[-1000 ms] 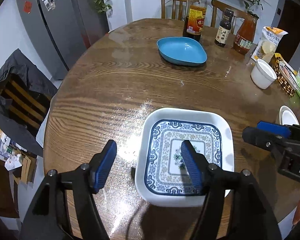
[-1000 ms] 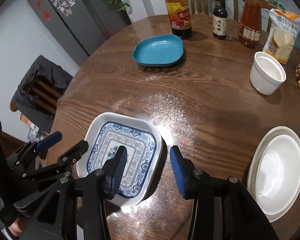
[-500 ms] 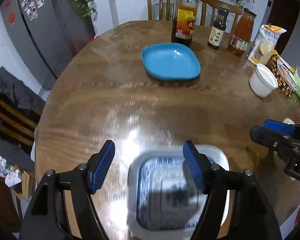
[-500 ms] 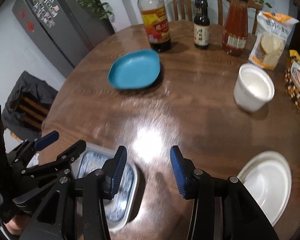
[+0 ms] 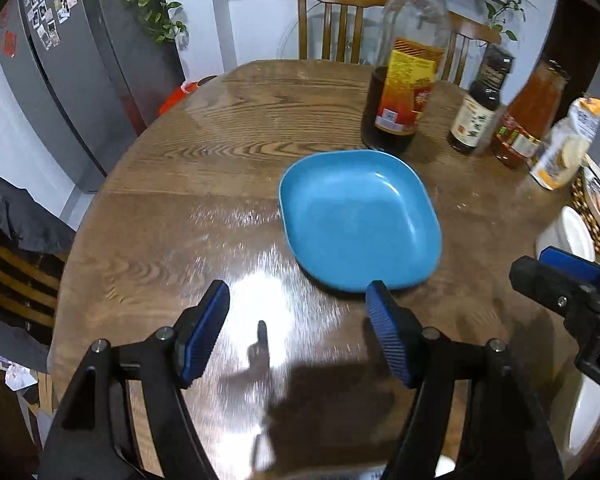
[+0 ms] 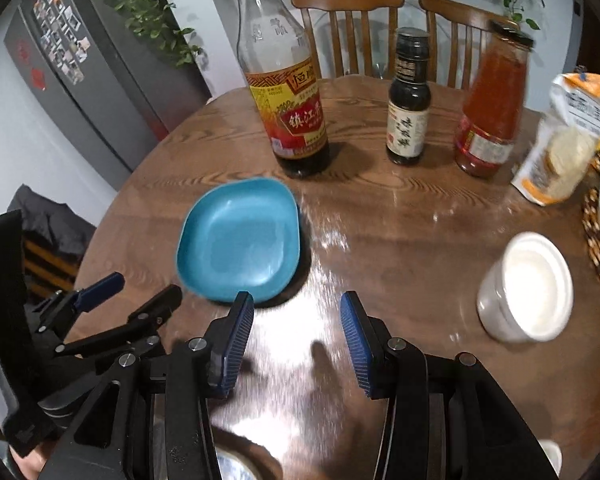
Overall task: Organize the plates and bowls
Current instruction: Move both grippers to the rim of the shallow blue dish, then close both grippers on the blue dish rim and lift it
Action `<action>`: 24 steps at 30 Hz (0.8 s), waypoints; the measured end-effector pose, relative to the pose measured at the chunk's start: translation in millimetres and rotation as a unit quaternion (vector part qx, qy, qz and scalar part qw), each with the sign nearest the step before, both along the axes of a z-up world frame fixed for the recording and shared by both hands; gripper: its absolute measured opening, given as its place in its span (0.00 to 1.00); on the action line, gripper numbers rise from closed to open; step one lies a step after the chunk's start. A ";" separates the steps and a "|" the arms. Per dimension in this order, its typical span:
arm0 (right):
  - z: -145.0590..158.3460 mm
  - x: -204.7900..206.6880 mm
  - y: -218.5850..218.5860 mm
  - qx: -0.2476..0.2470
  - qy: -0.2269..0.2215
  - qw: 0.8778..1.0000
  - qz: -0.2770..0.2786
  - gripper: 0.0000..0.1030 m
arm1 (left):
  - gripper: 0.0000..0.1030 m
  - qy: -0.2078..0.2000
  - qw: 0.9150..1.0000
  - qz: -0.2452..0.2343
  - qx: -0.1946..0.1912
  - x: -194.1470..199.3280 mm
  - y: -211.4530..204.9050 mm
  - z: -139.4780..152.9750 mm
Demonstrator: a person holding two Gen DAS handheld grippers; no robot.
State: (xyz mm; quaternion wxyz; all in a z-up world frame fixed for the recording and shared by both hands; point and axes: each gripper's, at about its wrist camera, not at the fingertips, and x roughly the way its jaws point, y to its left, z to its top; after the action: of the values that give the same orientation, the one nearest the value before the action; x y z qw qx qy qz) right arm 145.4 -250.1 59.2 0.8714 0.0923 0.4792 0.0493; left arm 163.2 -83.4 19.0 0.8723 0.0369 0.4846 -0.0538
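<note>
A blue squarish plate [image 5: 360,220] lies on the round wooden table [image 5: 228,152], also in the right wrist view [image 6: 240,240]. My left gripper [image 5: 298,336] is open and empty, just short of the plate's near edge. My right gripper [image 6: 298,344] is open and empty, to the right of the plate's near edge. A white bowl [image 6: 526,286] stands at the right. A sliver of the blue-patterned plate [image 6: 236,466] shows at the bottom, under my right gripper. A white plate [image 5: 588,412] peeks out at the right edge, behind the other gripper.
A large vinegar bottle [image 6: 288,92], a small dark bottle [image 6: 408,100] and a red sauce jar [image 6: 492,104] stand behind the blue plate. A cracker bag [image 6: 564,140] and snack trays sit at the right. Two chairs stand beyond the table.
Both grippers have moved forward across the table, away from the blue-patterned plate and toward the blue plate. The patterned plate has dropped almost out of view. Both grippers stayed open.
</note>
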 end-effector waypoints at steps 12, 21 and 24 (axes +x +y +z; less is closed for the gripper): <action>-41.9 39.5 12.2 -0.008 0.016 1.000 0.002 0.45 | 0.69 0.019 1.000 0.009 -0.008 46.7 -4.7 -39.1; -55.5 52.1 13.7 -0.005 0.029 1.000 0.003 0.45 | 0.61 0.021 1.000 0.003 -0.010 52.1 -4.9 -47.1; -57.2 52.2 15.3 0.000 0.029 1.000 0.007 0.42 | 0.49 0.021 1.000 -0.004 -0.016 50.4 -6.2 -45.3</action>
State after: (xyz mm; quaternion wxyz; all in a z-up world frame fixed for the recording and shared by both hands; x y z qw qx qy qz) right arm 197.7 -234.8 2.0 0.8568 0.0906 0.5049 0.0528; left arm 213.6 -89.6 -26.3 0.8621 0.0237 0.5019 -0.0663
